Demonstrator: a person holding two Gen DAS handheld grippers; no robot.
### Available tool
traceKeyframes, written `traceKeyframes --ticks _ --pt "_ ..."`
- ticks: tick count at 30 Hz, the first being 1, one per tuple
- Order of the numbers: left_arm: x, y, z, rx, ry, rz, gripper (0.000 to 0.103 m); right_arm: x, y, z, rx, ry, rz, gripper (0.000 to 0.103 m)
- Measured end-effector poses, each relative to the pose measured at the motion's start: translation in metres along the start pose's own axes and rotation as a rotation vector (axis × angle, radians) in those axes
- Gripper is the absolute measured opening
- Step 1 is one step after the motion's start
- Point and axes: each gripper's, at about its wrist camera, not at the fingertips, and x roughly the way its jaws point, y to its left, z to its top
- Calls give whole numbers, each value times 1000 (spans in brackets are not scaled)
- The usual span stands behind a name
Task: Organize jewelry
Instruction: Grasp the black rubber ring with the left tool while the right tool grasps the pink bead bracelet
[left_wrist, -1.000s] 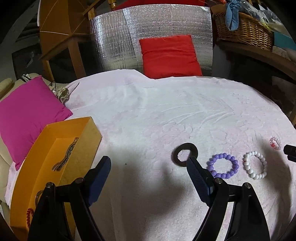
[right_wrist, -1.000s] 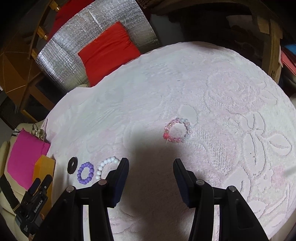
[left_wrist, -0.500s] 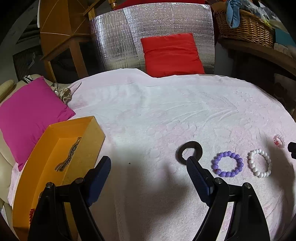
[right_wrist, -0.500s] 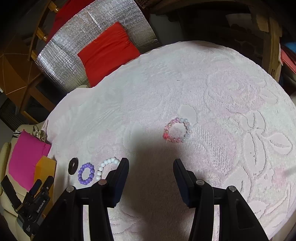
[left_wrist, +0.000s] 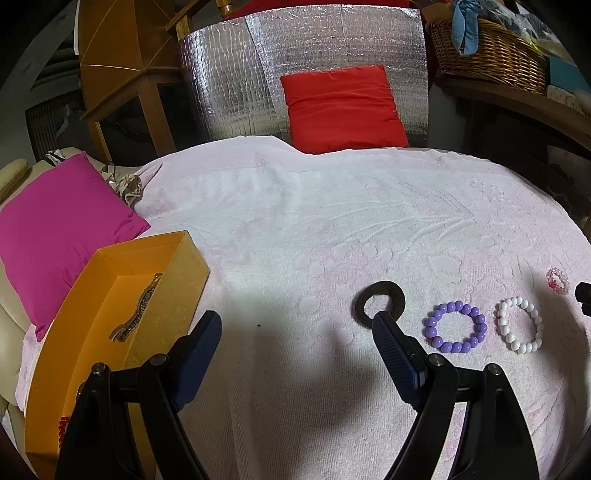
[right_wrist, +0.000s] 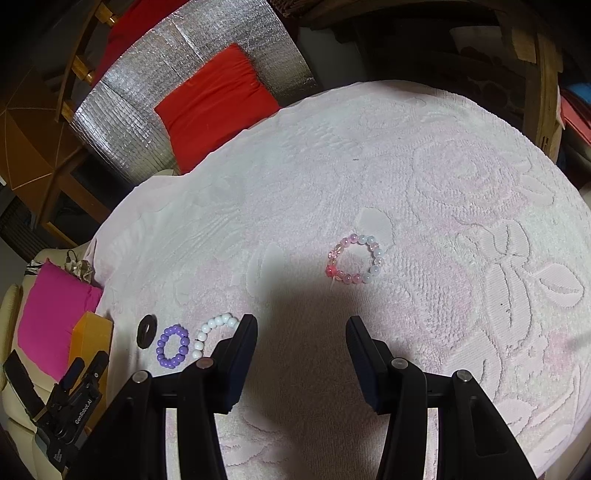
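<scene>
In the right wrist view, a gripper finger (right_wrist: 236, 354) hides part of the white bracelet (right_wrist: 216, 325). Lower left in the left wrist view, the gripper covers most of the red beads (left_wrist: 63, 424) in the orange box (left_wrist: 88, 354), whose near end the frame's edge cuts off.

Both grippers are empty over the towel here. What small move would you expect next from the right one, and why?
Probably a short advance of the right gripper toward the pink bracelet. It lies loose on the towel just ahead of the open, empty fingers, closer than the other pieces. The orange box already holds some jewelry, so it looks like the destination afterwards.
</scene>
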Motion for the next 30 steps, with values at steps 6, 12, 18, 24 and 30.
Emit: traceKeyframes --ticks 6,12,18,24,30 --pt "21 12 5 -48 68 -86 84 1 -11 7 30 -8 -18 54" --pt "46 26 10 -149 142 -205 84 7 -25 16 72 1 -12 54" --pt "61 12 10 -164 183 -308 84 13 -34 26 114 -1 7 54" --pt "75 -1 9 -184 221 -352 84 21 -43 36 130 -22 -29 54" --pt "83 -6 6 -172 231 -351 81 38 -42 50 139 -30 -50 52"
